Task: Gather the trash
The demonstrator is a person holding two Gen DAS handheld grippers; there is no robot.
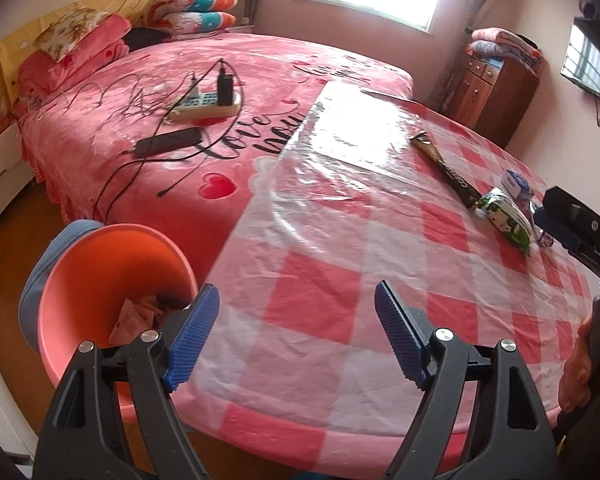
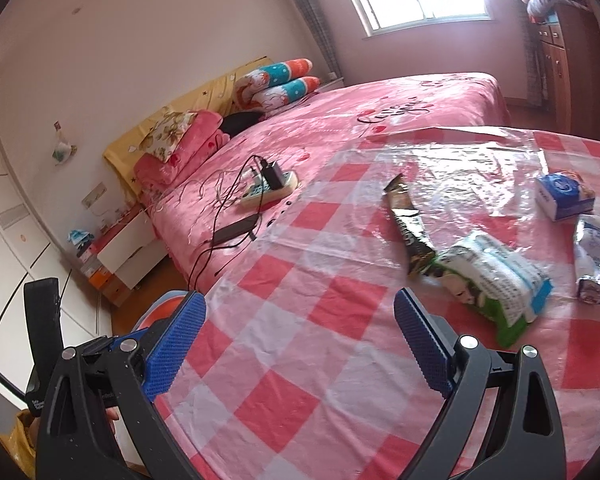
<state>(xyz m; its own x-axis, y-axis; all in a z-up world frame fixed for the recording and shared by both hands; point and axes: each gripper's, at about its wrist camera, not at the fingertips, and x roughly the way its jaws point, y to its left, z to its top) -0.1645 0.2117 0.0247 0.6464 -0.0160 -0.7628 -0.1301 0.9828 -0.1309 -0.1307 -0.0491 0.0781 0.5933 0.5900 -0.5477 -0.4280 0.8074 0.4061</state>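
Clearly, both tools were empty at this moment. The left gripper (image 1: 296, 336) hung with its jaws spread wide over the near edge of the checked table (image 1: 320, 300), beside the orange bin (image 1: 88, 264) that stood at the near left, below the table edge, with some paper scraps already in it. The right gripper (image 2: 300, 344) was likewise released, its jaws apart above bare cloth, short of the litter.

The trash lay in a loose group on the far right of the table: a dark stick sachet (image 2: 410, 226), a green-and-white wrapper (image 2: 496, 280) touching the sachet's near end, a crumpled white pouch (image 2: 594, 256) just to the right, and a small blue-and-white carton (image 2: 564, 196) farther back.

All four pieces appeared light and thin. The wrapper and pouch looked soft and crinkly, likely to fold under the pads; a pinch across a raised, puffed edge would probably hold best. The sachet lay flat on the glossy plastic cover and might slide, so its lifted far end seemed the better purchase. The carton looked stiffer and could be taken across its narrow sides.
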